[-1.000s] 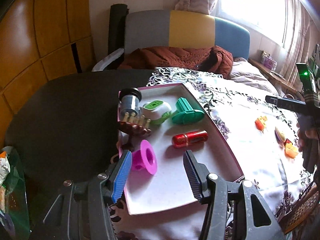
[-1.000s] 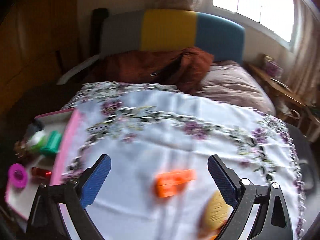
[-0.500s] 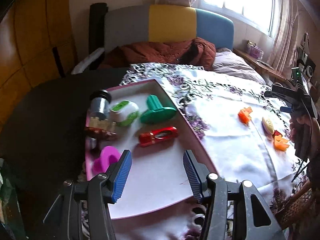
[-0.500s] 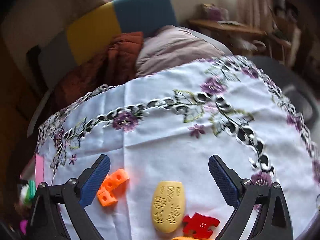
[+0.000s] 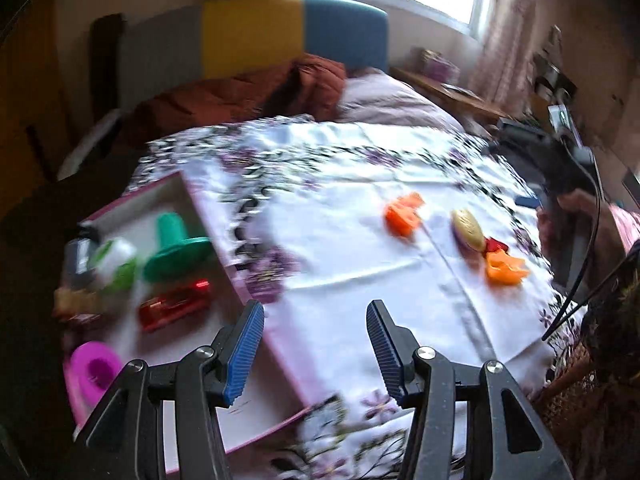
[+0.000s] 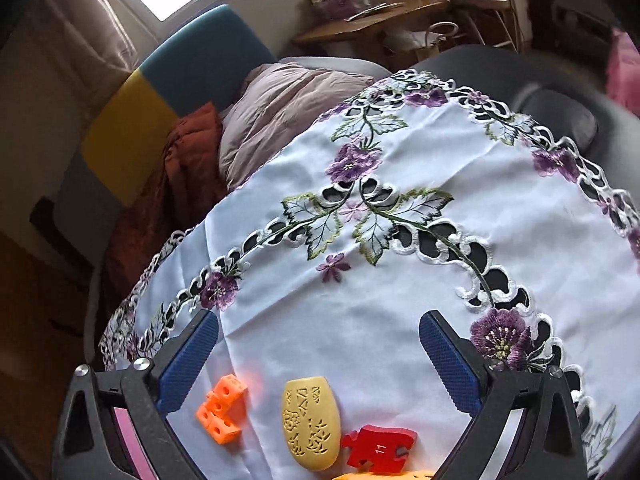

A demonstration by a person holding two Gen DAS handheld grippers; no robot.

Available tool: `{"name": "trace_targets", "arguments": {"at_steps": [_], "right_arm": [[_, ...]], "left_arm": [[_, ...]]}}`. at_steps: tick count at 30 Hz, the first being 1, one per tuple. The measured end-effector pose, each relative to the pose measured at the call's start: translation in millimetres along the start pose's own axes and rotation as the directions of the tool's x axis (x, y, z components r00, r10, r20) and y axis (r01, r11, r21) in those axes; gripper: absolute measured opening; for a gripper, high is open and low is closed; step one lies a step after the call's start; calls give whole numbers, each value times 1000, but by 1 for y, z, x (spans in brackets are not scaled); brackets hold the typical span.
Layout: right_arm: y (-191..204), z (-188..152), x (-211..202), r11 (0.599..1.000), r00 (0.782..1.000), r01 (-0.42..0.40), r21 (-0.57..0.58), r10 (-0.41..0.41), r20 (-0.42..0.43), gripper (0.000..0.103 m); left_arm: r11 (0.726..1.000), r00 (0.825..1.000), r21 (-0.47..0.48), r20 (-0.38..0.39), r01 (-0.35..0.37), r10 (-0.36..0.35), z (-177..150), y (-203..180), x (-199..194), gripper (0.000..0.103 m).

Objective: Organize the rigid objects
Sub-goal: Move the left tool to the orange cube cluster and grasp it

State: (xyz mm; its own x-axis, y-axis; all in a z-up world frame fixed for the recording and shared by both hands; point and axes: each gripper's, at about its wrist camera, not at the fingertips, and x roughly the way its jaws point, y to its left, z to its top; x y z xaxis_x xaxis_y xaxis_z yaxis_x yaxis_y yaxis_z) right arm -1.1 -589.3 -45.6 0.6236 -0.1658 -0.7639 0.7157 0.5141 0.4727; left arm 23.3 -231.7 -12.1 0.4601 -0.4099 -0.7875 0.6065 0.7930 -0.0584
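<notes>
On the left a pink tray already holds sorted pieces, the left gripper empty with fingers apart over its right edge, while the right gripper, fingers spread and empty, hovers over unsorted orange blocks, yellow oval and red puzzle piece on the tabletop.

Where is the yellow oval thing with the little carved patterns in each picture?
Left wrist view: the yellow oval piece lies right of centre on the white cloth, between the orange block and the red puzzle piece.
Right wrist view: it lies at the bottom centre, between the open jaws.
Shared landmark: the yellow and blue headboard.
</notes>
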Motion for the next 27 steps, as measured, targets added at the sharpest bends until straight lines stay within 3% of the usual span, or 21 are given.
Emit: {"name": "trace_targets", "arguments": {"at_steps": [9,12,14,22,27], "right_arm": [[-4,2,-4,999,1000,-30,30,30,9,102],[-1,1,-1,999,999,-38,23,38,-3,102],[-1,1,0,999,999,-43,20,43,-7,102],[-2,2,3,997,997,-71,42,72,-29,102],[-1,2,4,995,995,-89,47,91,-35,102]], "left_arm": [[995,993,58,-91,82,-77,30,-35,57,55],[992,991,83,-95,99,-91,46,-45,74,66],[988,989,101,-103,116,-105,53,-50,83,69],[961,986,242,-127,133,-104,81,-81,127,76],[954,989,277,-126,115,-83,91,-86,150,76]]}}
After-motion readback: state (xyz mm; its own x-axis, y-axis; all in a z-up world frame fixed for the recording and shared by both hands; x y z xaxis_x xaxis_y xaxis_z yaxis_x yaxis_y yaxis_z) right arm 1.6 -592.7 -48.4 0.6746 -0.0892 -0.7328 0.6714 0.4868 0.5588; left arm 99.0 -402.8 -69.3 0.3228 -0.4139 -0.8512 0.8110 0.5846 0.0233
